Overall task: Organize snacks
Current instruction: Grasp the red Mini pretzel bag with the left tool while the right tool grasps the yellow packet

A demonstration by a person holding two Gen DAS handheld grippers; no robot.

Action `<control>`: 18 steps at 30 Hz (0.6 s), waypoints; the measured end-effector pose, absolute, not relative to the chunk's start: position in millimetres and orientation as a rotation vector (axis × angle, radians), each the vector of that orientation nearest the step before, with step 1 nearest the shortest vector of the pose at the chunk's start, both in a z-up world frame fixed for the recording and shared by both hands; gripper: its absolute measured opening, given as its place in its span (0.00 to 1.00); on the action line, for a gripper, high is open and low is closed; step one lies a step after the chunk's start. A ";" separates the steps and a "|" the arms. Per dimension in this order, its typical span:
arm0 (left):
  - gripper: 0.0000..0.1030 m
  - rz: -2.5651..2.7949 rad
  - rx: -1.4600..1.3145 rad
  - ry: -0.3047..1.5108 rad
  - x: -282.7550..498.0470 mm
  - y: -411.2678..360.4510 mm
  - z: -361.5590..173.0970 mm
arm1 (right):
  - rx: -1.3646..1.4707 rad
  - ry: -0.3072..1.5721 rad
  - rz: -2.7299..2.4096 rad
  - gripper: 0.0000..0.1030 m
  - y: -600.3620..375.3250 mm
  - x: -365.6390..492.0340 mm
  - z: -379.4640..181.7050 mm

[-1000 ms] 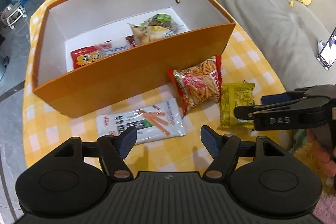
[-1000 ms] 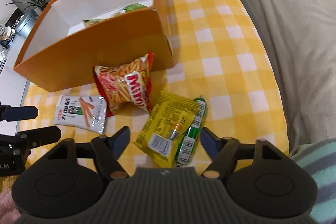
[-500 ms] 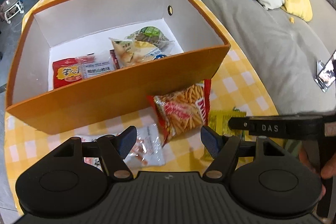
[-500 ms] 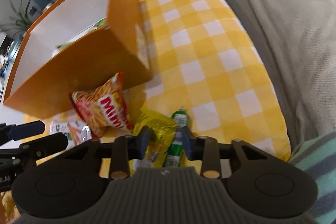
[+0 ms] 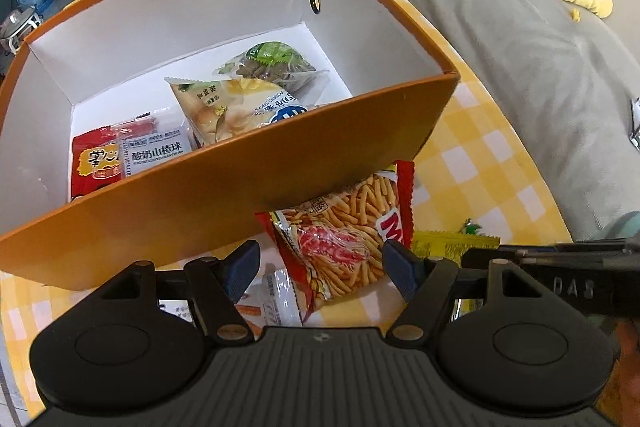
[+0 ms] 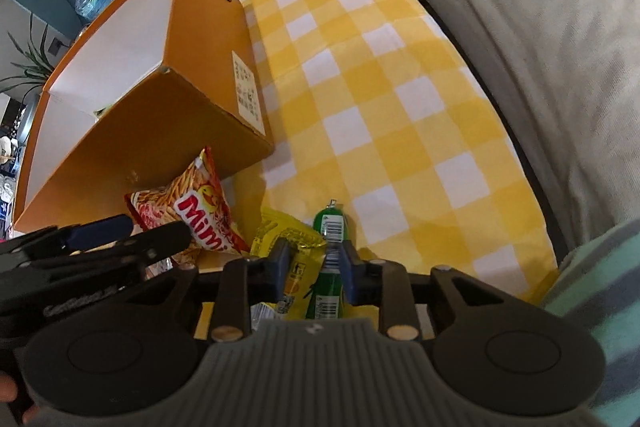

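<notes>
Right gripper (image 6: 311, 269) closing around yellow packet (image 6: 294, 251).

Left gripper (image 5: 320, 269) jaws wide apart, nothing gripped, hanging over the red stick-snack bag (image 5: 344, 239) that lies against the orange box (image 5: 240, 183) front wall. Box holds four packets, including a red one (image 5: 94, 167) at left. Right gripper (image 5: 560, 267) enters from the right over a yellow packet (image 5: 452, 241) on the checked bench (image 5: 472, 163).
</notes>
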State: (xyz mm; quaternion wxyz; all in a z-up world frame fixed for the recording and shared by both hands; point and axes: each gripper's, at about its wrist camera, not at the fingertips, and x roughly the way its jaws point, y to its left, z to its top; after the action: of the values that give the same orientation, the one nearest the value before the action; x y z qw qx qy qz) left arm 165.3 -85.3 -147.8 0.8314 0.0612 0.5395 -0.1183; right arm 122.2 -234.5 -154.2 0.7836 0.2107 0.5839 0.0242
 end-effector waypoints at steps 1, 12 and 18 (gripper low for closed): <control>0.83 -0.256 0.123 1.141 166.6 -85.3 -148.5 | 0.437 1.258 0.062 0.24 -231.7 122.1 -153.5; 0.86 -0.278 0.092 1.154 182.0 -91.3 -160.0 | 0.399 1.246 0.081 0.24 -222.9 123.1 -155.1; 0.62 -0.285 0.048 1.170 183.7 -86.4 -158.7 | 0.388 1.239 0.084 0.24 -221.2 121.7 -153.7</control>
State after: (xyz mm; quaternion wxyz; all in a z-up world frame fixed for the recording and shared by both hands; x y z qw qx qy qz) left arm 183.7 -86.4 -158.7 0.8238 0.0225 0.5504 -0.1339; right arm 121.7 -221.2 -153.7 0.7959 0.1804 0.5766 0.0392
